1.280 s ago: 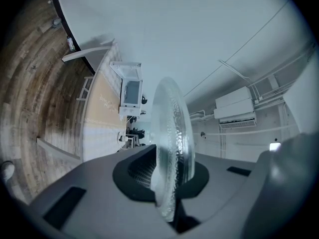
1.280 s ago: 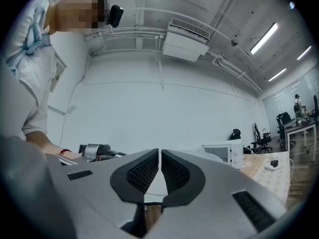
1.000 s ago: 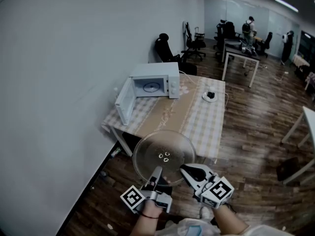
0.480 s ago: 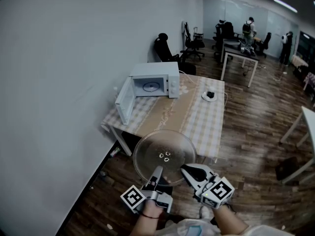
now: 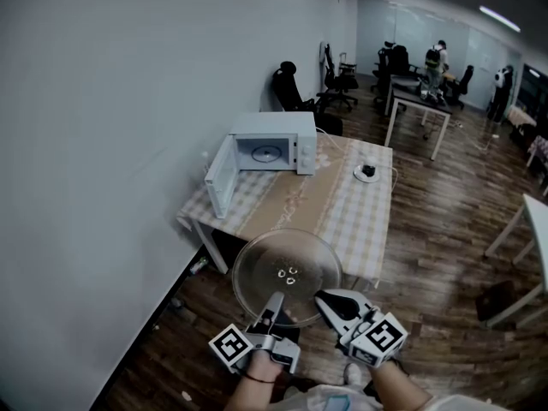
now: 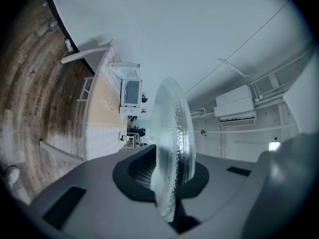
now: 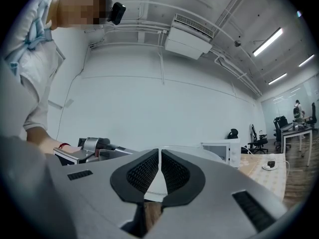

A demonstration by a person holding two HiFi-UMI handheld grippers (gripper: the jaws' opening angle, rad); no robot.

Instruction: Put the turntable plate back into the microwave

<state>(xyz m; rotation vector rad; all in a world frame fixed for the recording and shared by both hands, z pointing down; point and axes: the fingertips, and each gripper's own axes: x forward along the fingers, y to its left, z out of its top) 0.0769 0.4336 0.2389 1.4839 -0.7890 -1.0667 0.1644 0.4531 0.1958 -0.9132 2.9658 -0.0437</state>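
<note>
An open office with a dark wooden floor (image 5: 428, 229) and a plain pale wall on the left. Further back stand desks and office chairs, with people at the far end.

Against the wall is a bench (image 5: 342, 221) covered in a checked cloth. A white microwave (image 5: 276, 142) sits at its far left corner. The microwave door (image 5: 219, 181) hangs open along the bench's left edge, and the cavity faces the near edge. A small dish (image 5: 366, 171) sits near the far right corner.

A person stands just off the near edge, holding the turntable plate (image 5: 287, 264) roughly level over the floor. It is a clear glass disc with a three-lobed hub at its centre.

The left tongs (image 5: 275, 300) clamp the plate's near rim, one jaw above the glass and one below. The right tongs (image 5: 318, 296) are pinched almost together with nothing clearly between them. Their tips sit at the plate's near right rim. Whether they prop the glass from below or merely rest beside it is not clear.

Nothing of substance has changed over the last second. Plate, tongs and hands keep the same pose, and only the view has drifted slightly.

The carry therefore seems paused. The plate is well apart from the microwave, and it probably still has to cross the length of the bench to go in.
</note>
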